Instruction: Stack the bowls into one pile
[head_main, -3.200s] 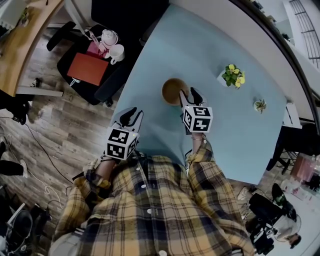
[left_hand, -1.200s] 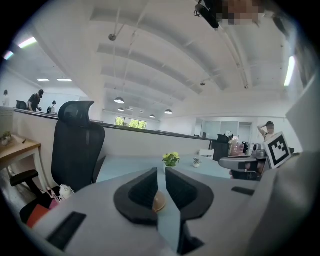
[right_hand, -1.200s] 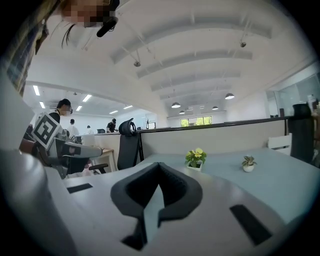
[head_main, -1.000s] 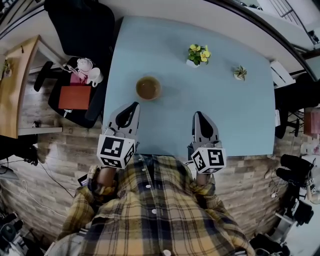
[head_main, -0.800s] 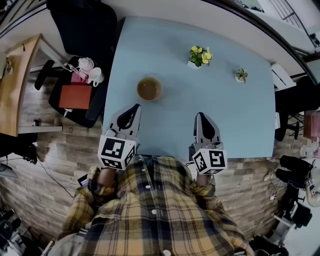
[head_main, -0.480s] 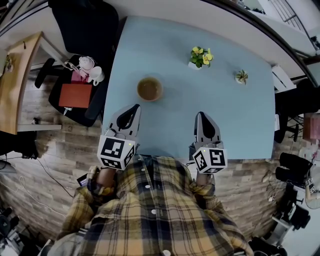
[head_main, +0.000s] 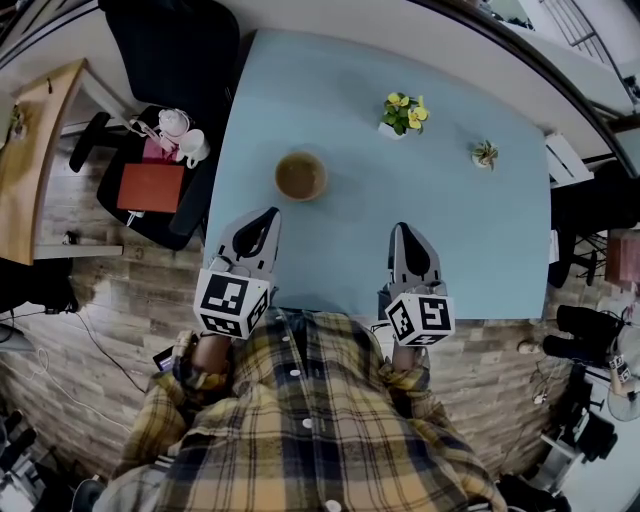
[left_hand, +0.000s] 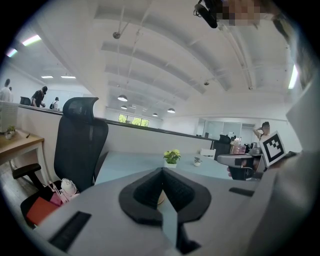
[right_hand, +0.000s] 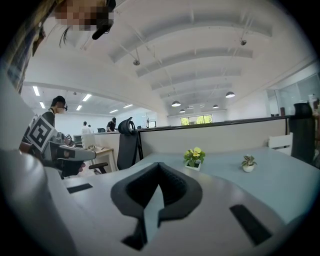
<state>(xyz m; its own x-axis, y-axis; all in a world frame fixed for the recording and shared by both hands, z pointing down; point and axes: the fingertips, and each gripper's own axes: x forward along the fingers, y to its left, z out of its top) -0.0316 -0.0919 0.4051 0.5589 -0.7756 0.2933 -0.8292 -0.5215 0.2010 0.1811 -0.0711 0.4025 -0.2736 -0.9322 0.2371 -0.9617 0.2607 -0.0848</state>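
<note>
Pale blue table (head_main: 470, 230) fills the head view, with an office chair (head_main: 170, 50) pulled up at its far left corner and open-plan desks running off behind it. Out on the table sits one brown round, the bowl (head_main: 300, 176), well toward the left edge. From above I can't tell whether that's a single bowl or several nested. No other bowl shows anywhere on the surface, so this looks like the pile already made.

Both claws hang at the near edge, close to the plaid shirt. The left claw (head_main: 266, 216) has its jaws pressed together with nothing between them, and its own view shows the dark pads meeting in a tight seam (left_hand: 161, 172). It's the same on the right claw (head_main: 402, 232): pads closed on each other (right_hand: 159, 167) and nothing held.

Here's the geometry that matters. The bowl lies just ahead of the left claw and a touch to its right, near but apart. From the right claw it's forward and well off to the left. So the left hand is clearly the nearer one. Being round, the bowl offers no long axis to line up on, and any rim approach would do.

Further back stand a pot of yellow flowers (head_main: 403, 113) and a small plant (head_main: 485, 153), both well clear of the bowl.
</note>
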